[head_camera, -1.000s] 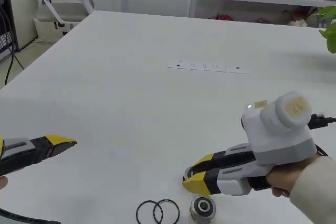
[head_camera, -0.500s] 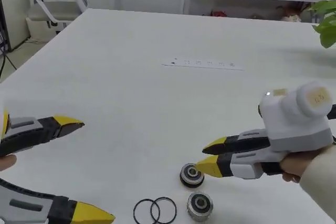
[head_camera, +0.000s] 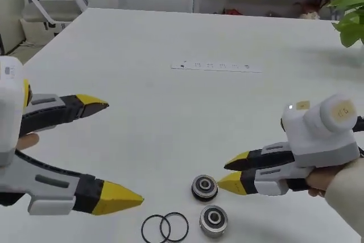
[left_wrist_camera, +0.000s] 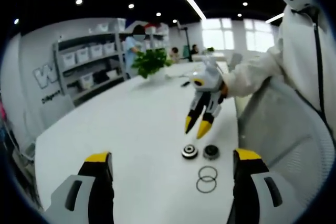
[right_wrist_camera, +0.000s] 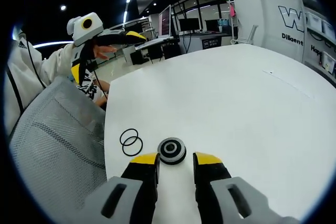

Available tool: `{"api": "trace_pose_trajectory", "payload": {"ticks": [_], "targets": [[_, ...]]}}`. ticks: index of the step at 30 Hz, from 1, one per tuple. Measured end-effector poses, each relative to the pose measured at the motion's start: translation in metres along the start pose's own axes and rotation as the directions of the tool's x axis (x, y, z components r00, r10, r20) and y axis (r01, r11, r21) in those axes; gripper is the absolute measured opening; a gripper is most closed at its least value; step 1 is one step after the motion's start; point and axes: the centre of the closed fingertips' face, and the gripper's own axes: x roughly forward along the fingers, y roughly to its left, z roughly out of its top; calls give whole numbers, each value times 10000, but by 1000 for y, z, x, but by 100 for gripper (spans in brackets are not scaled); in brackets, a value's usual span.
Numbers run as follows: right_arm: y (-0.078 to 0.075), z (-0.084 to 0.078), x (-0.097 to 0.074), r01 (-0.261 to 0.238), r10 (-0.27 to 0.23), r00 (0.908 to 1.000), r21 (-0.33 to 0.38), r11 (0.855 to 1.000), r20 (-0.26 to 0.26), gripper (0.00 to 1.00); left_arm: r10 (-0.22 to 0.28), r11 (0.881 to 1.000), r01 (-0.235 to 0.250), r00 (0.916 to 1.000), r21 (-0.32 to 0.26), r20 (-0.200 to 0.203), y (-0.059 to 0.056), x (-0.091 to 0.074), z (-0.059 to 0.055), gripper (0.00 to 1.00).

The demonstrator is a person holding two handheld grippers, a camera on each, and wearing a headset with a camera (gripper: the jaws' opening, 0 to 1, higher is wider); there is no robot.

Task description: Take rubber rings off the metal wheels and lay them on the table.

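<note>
Yellow-tipped fingers of the left gripper [head_camera: 125, 152] have come further in over the bench [head_camera: 170, 32] than half a second ago and stand spread wide, grasping nothing. The right gripper [head_camera: 223, 174] has scarcely shifted; its fingers are released, with a narrow gap between them and nothing in it. A second ago it covered one wheel, and both wheels now show.

The first wheel [head_camera: 204, 188] stands just ahead of the right fingertips, apart from them, and shows a dark outer band around a silver face with a dark hub. The second wheel [head_camera: 213, 220] lies just beside it, nearer the person, and looks like bare grey metal. Two thin black rubber rings [head_camera: 165, 227] lie flat on the bench beside the second wheel, overlapping each other.

Whether the dark band on the first wheel is rubber cannot be told. The left gripper's body is cut off by the head view's edge, and the rings sit almost at its bottom edge.
</note>
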Motion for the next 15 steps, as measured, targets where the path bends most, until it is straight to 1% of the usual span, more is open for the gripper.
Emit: {"api": "trace_pose_trajectory", "payload": {"ticks": [5, 10, 11, 13, 15], "targets": [[-3, -6, 0, -18, 18, 10000, 108, 9999, -15, 22, -204, 9993, 199, 9997, 307, 164, 2, 14, 13, 95], [-5, -11, 3, 7, -8, 10000, -48, 10000, -72, 22, -465, 9974, 444, 9982, 562, 379, 2, 29, 25, 93], [-5, -13, 4, -5, 5, 10000, -66, 10000, -85, 22, -551, 9961, 521, 9976, 707, 416, 1, 34, 27, 92], [-4, -15, 6, -54, 51, 9999, -230, 9997, -121, 22, -782, 9917, 741, 9963, 1052, 361, -2, 43, 28, 89], [-4, -15, 7, -34, 28, 9999, -369, 9993, -153, 23, -921, 9901, 879, 9952, 1093, 343, -5, 49, 28, 87]]}}
